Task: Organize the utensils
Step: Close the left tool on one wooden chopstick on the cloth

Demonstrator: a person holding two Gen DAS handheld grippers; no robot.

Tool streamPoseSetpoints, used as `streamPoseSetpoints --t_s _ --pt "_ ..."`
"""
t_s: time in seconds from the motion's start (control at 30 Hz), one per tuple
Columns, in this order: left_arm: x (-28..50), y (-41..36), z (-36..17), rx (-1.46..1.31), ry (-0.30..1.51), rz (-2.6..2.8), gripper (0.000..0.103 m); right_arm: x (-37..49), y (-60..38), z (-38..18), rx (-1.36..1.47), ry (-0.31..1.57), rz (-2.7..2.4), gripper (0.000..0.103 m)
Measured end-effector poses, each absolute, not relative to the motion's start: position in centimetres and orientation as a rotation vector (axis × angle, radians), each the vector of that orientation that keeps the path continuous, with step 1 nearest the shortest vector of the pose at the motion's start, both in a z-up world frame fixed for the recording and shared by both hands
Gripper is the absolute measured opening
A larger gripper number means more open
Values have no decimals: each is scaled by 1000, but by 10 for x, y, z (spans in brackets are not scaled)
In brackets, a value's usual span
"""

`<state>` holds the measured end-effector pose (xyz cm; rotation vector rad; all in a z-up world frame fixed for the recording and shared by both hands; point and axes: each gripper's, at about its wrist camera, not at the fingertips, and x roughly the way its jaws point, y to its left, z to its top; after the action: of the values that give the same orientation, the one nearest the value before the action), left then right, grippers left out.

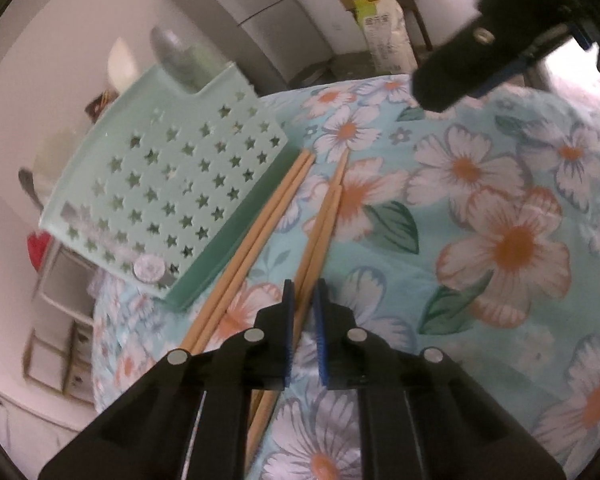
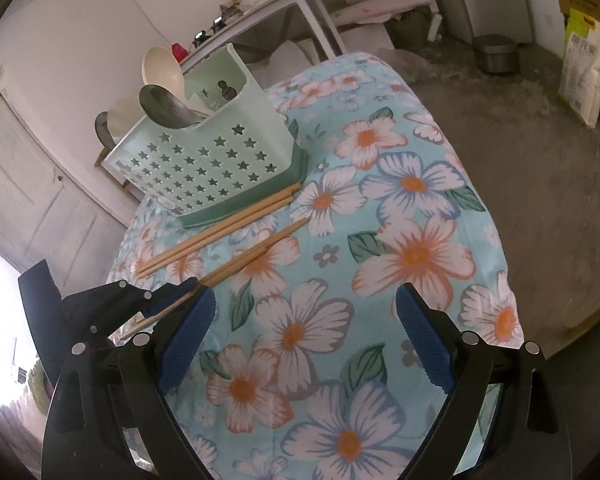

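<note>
A mint green utensil holder (image 1: 172, 184) with star cut-outs stands on the floral tablecloth (image 1: 480, 220); it also shows in the right wrist view (image 2: 204, 160), holding spoons (image 2: 160, 106). Two wooden chopsticks (image 1: 256, 232) lie beside its base. My left gripper (image 1: 304, 296) is shut on another pair of chopsticks (image 1: 324, 216), gripping them near their thick ends; it shows in the right wrist view (image 2: 180, 288) on those chopsticks (image 2: 240, 264). My right gripper (image 2: 304, 312) is open and empty above the cloth, and shows at the top right of the left wrist view (image 1: 432, 92).
The table edge drops off at the right to a grey floor (image 2: 540, 160) with a metal pot (image 2: 496, 54) and a white sack (image 2: 584, 76). A white door (image 2: 32, 184) and a cluttered side table (image 2: 284, 0) stand behind.
</note>
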<state>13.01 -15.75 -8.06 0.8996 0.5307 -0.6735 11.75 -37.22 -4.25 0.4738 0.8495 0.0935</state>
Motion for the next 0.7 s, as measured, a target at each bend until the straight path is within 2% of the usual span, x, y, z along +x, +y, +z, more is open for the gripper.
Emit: streamPoseSetpoints --t_s 0.7 --pt "90 -128 -64 891 568 -778 6 117 -366 -39 465 861 93 87"
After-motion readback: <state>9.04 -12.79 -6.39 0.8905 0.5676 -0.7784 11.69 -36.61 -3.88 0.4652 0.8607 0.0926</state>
